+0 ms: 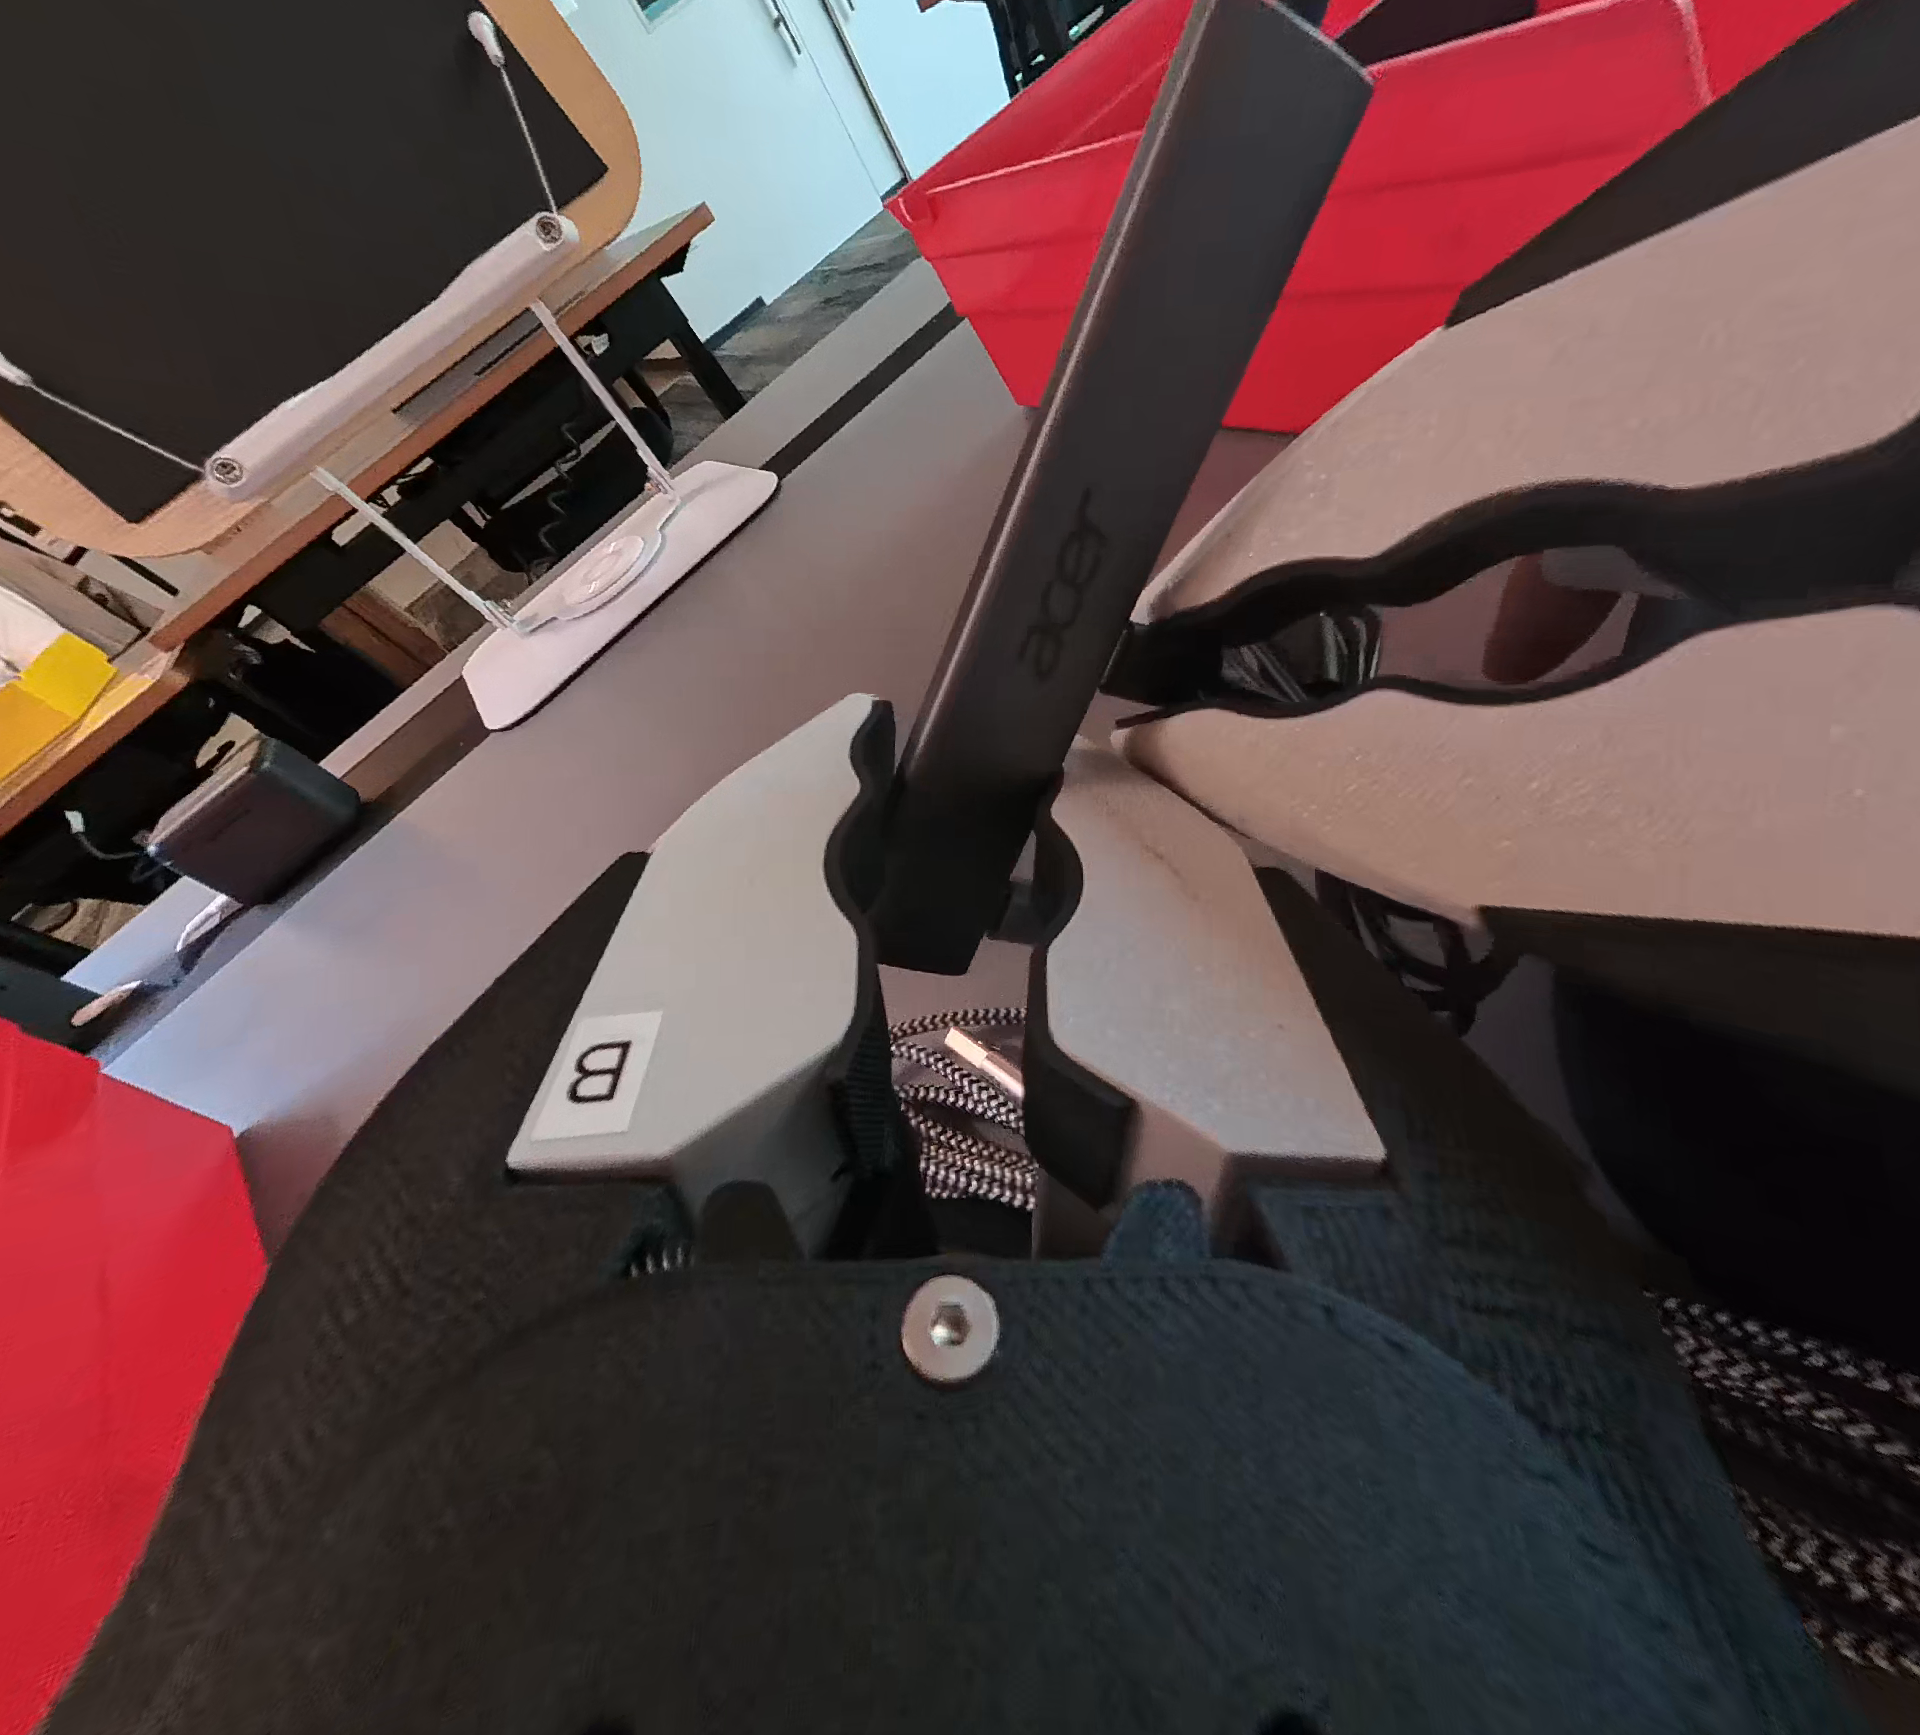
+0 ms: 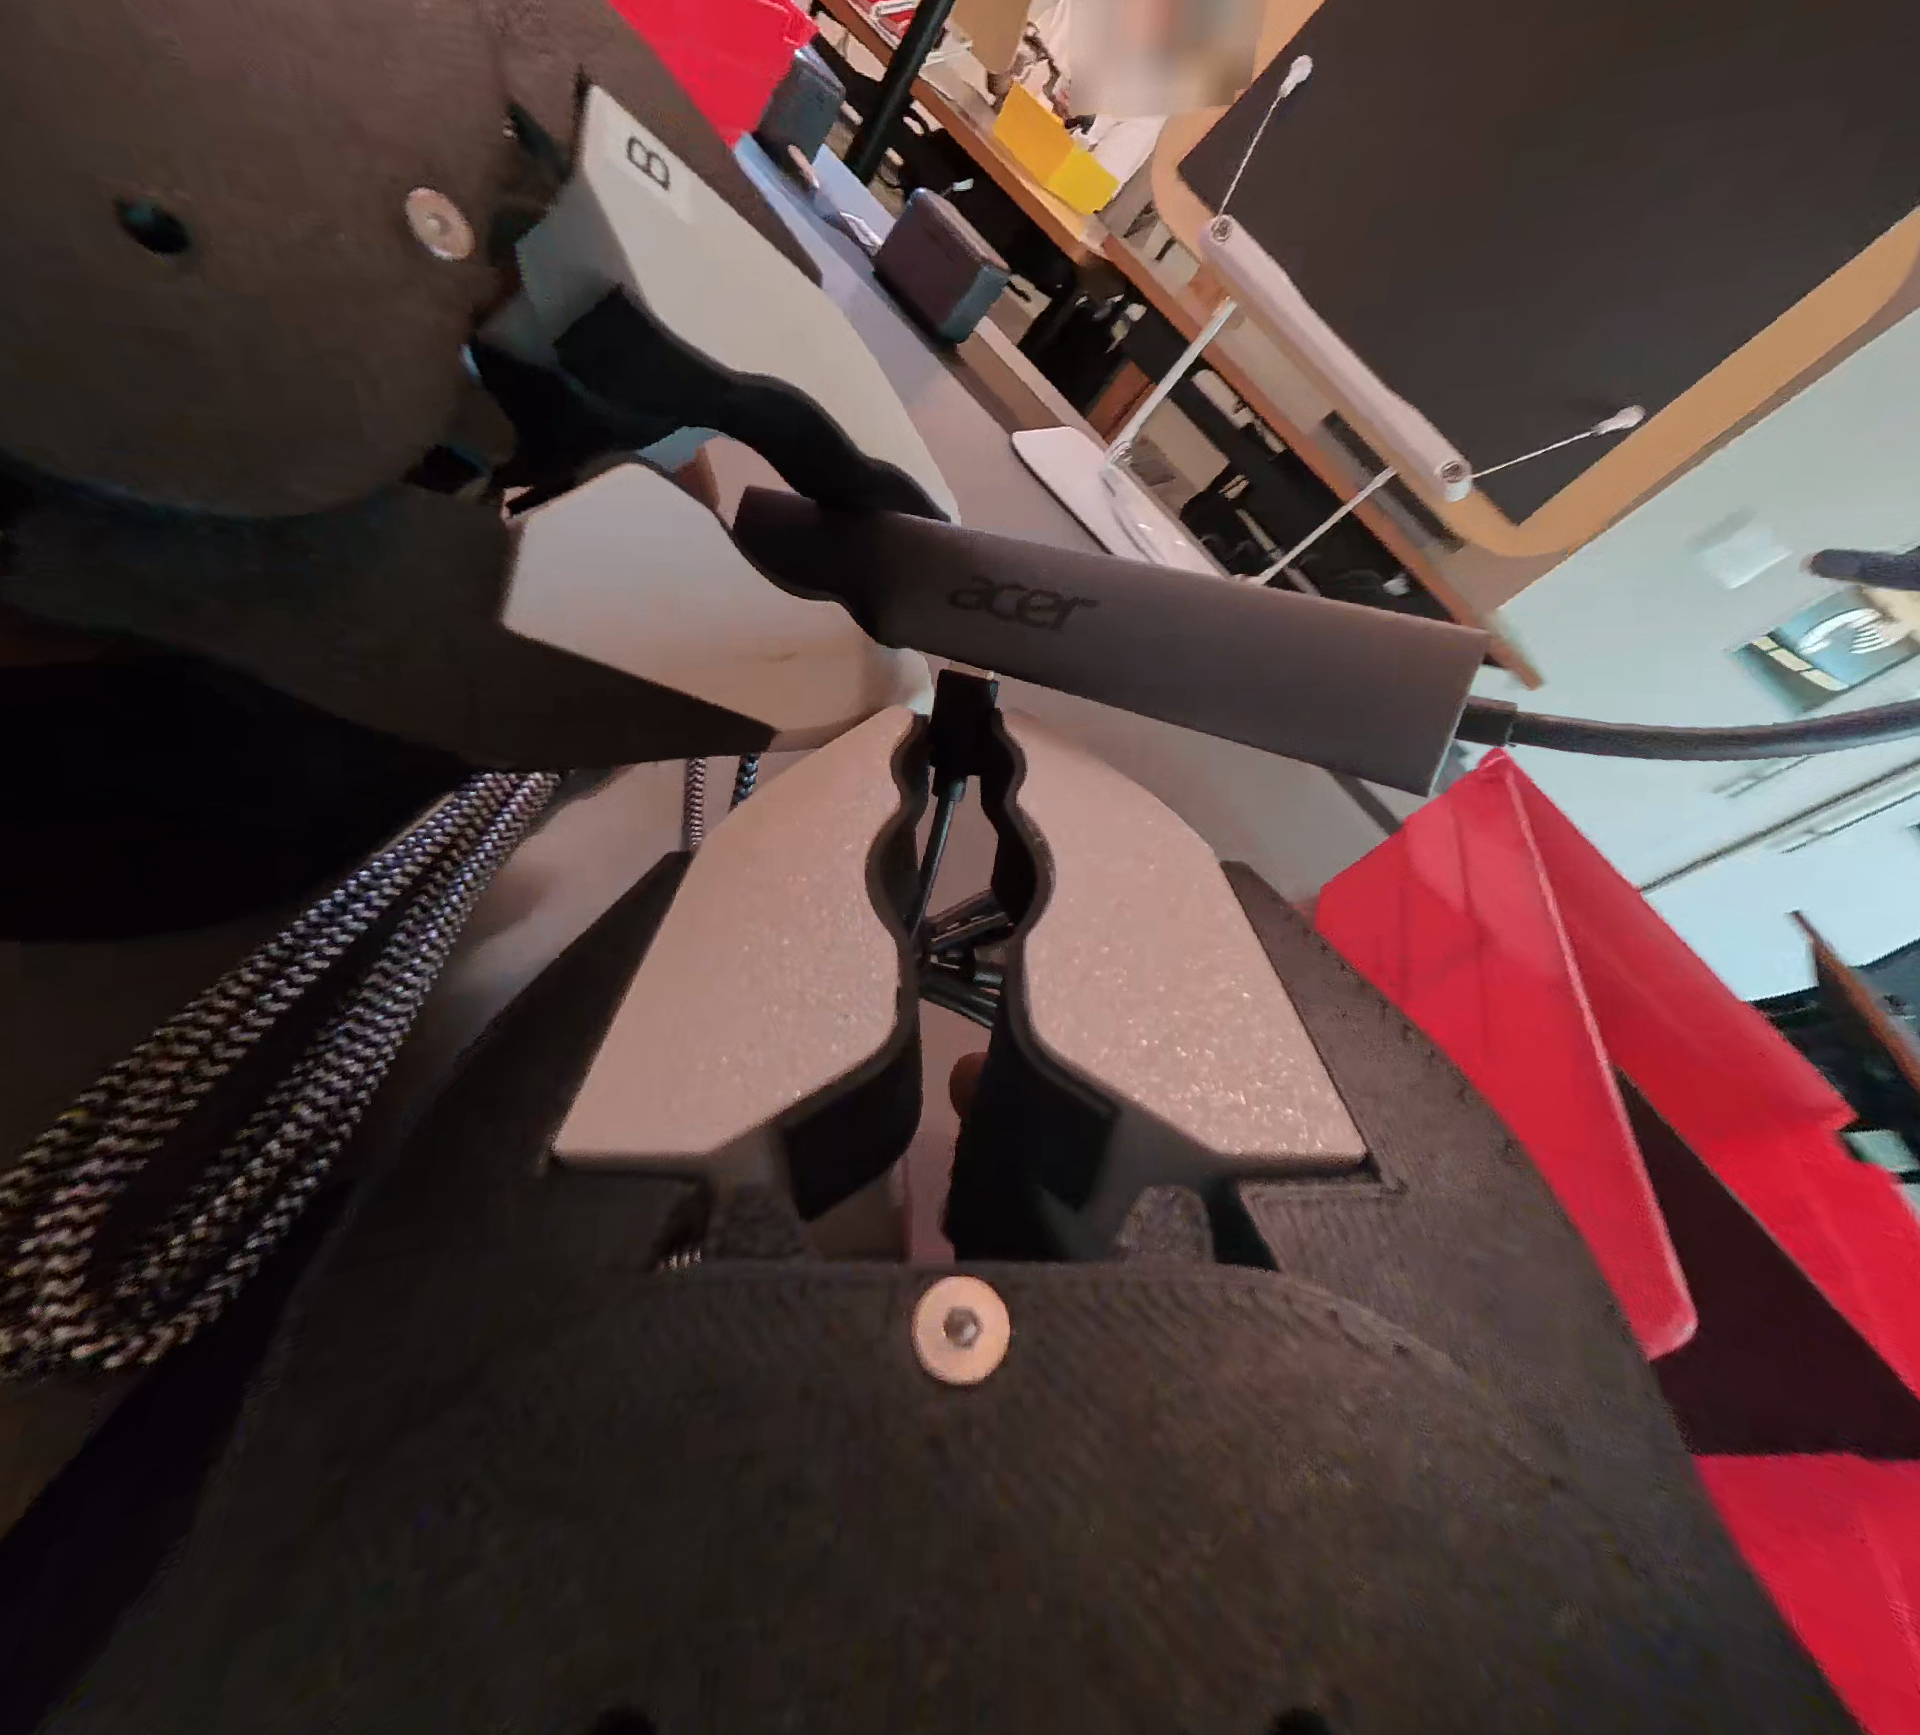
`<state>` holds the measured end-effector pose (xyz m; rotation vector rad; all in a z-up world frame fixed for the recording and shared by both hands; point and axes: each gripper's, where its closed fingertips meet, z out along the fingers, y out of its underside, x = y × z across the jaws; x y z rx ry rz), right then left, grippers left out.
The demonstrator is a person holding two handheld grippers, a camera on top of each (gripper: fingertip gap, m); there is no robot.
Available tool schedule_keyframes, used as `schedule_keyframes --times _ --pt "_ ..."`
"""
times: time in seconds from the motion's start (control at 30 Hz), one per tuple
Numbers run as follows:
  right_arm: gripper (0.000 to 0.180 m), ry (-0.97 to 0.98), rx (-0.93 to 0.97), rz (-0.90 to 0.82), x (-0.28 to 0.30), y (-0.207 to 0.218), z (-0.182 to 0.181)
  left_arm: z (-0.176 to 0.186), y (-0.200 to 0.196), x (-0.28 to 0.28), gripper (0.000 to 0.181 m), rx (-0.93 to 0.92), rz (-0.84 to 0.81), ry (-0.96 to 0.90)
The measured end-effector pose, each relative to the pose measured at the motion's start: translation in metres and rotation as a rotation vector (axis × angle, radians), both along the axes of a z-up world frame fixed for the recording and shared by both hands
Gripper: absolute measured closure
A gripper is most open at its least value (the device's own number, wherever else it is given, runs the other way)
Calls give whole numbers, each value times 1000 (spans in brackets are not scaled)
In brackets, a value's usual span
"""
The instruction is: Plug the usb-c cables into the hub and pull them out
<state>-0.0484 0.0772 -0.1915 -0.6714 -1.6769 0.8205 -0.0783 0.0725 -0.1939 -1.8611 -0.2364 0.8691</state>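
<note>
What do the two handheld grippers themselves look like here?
Both the left gripper and the right gripper match: black, ribbed printed bodies with a silver screw, and light grey fingers lined with wavy black pads. The left finger carries a white letter sticker.

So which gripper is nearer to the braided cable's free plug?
Left. The silver plug lies just under the left gripper, which clamps the hub. The right gripper is off to the side, shut on a black plug at the hub's edge.

1 hub point(image 2: 1143, 636), 2 tools point(image 1: 956, 864) point(image 2: 961, 750), 2 red bins point(image 1: 1195, 231) point(image 2: 1538, 1010).
</note>
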Motion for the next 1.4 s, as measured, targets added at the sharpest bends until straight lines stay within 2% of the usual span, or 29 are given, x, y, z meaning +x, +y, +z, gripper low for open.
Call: schedule_keyframes --times 0.13,0.27,0.37,0.63,0.7,0.9,1.1,1.23,1.33,1.4 --pt "170 -44 -61 29 -2 -1 -1 1 -1 -1 156 12 7 -6" --pt "170 -89 -132 53 -4 2 -5 -5 2 -3 158 -106 9 105" --pt "170 -24 -172 82 0 2 6 0 5 2 160 -67 -34 109" --pt "157 218 -11 -25 5 6 26 4 7 12 161 18 -113 20" --pt "169 246 51 -27 6 2 25 5 8 14 161 22 -124 23" --pt "169 253 110 -62 5 5 24 8 6 9 161 -27 -16 173" --pt "170 291 251 -111 5 3 25 6 3 8 161 -12 -25 99" --pt "169 295 331 -132 5 1 20 1 2 5 157 43 -77 -70" --pt "169 257 222 -60 7 -1 21 1 4 9 158 48 -116 -87" --pt "170 195 120 -20 5 4 19 -10 10 11 160 -25 -141 -108"
